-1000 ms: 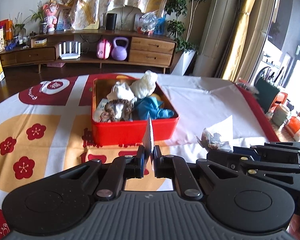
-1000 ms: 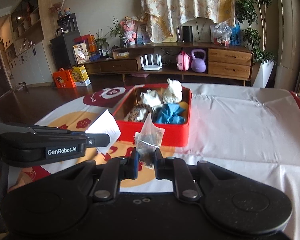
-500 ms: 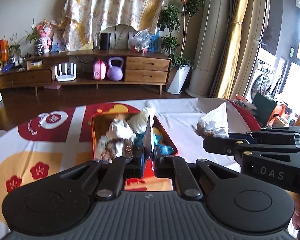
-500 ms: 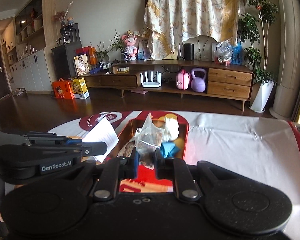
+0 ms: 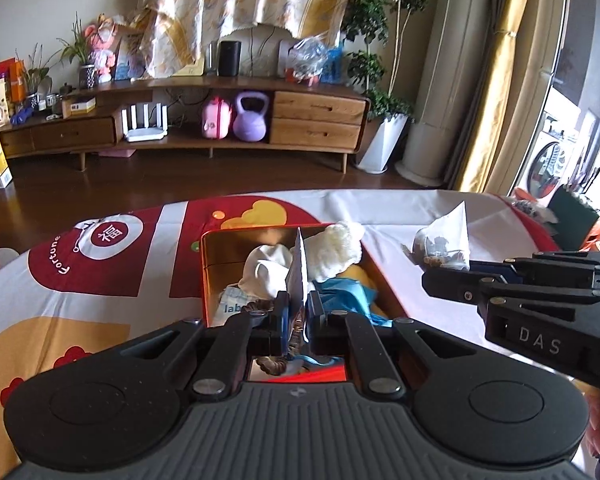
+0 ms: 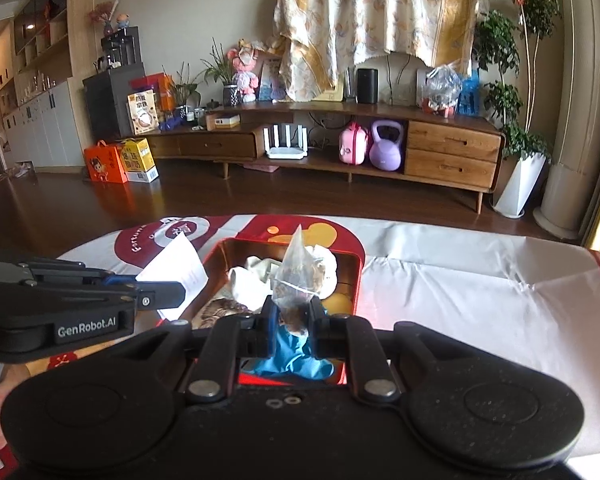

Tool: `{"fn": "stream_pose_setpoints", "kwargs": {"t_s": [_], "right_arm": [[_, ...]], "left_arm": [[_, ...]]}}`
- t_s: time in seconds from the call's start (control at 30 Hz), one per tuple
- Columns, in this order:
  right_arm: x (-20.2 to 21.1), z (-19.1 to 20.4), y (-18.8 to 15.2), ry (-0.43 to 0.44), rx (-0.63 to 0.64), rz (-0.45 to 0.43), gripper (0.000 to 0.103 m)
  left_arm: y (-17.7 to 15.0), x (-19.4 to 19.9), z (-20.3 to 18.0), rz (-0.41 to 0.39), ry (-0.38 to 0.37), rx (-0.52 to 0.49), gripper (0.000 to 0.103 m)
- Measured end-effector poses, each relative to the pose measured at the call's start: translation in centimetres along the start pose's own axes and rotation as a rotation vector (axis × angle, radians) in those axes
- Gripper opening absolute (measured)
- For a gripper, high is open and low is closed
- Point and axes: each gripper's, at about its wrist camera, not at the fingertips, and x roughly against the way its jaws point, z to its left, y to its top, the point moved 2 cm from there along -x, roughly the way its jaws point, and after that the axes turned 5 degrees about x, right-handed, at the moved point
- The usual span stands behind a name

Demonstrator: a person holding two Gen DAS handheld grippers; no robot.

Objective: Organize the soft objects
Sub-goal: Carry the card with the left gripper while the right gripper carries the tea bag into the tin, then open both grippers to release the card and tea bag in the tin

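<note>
A red tin box on the table holds soft things: white plush pieces, a blue cloth and a brown furry item. My left gripper is shut on a thin white paper packet, seen flat from the right wrist view, above the box. My right gripper is shut on a clear pyramid tea bag, also over the box; it shows in the left wrist view.
The table wears a white cloth with red and yellow patterns. Beyond lie wooden floor, a long TV cabinet with a purple kettlebell, and a potted plant. Clutter sits at the table's right edge.
Both grippers have moved forward and come over the red box with their loads; the box now sits directly under the fingertips instead of ahead of them.
</note>
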Motion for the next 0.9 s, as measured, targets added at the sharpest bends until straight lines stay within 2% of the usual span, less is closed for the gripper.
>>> {"fn": "stream_pose_setpoints", "kwargs": {"t_s": [0.4,0.63,0.9], "right_arm": [[-5.6,-0.8,-0.5,0.006,-0.02,0.064,0.014],[-7.1,-0.6,-1.2,0.016,-0.026,0.088,0.015],[-8.0,-0.6,-2.1,0.018,-0.05,0.121,0.021]], "left_arm": [[-1.1,-4.9,0.9,0.064,0.02,0.002,0.009],[-1.8,-6.4,1.2,0.087,0.012,0.01,0.009],[-2.6,-7.4,1.3,0.127,0.006,0.021,0.009]]}}
